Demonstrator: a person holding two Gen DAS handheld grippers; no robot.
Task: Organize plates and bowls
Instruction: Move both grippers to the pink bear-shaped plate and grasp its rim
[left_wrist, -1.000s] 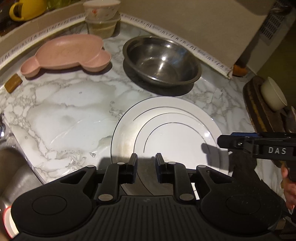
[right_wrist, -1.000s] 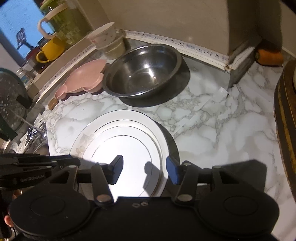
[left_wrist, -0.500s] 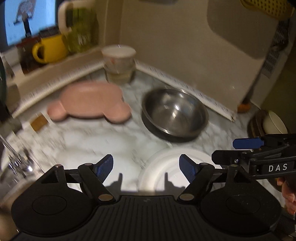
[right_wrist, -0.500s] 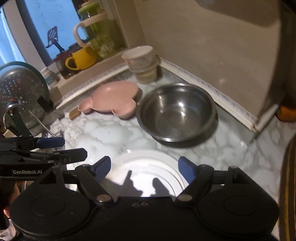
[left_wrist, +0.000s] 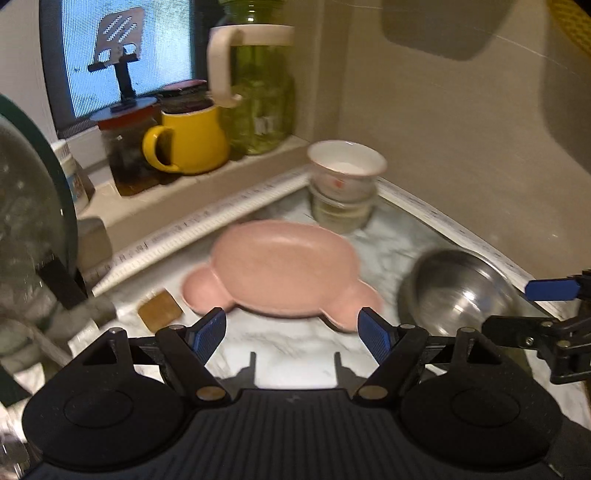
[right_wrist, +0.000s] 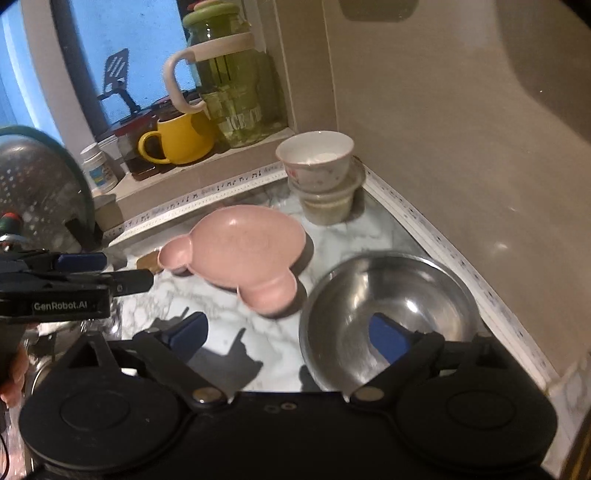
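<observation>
A pink bear-shaped plate (left_wrist: 284, 266) (right_wrist: 240, 251) lies flat on the marble counter (left_wrist: 291, 350). To its right sits a steel bowl (left_wrist: 458, 291) (right_wrist: 388, 314). Small bowls are stacked (left_wrist: 345, 184) (right_wrist: 321, 177) in the back corner. My left gripper (left_wrist: 291, 330) stands open and empty, hovering in front of the pink plate. The jaws of my right gripper (right_wrist: 291, 336) are opening with nothing between them; its right finger hangs over the steel bowl. Each gripper shows at the edge of the other's view. The white plate is out of sight.
A window ledge behind holds a yellow mug (left_wrist: 188, 140) (right_wrist: 181, 136), a green-tinted pitcher (left_wrist: 255, 88) (right_wrist: 229, 85) and jars. A metal colander (right_wrist: 40, 188) stands at the left. A small brown block (left_wrist: 160, 310) lies left of the pink plate. Walls close the back and right.
Both grippers opened, let go of the white plate's rim and rose, swinging toward the back of the counter. The white plate has dropped out of both views.
</observation>
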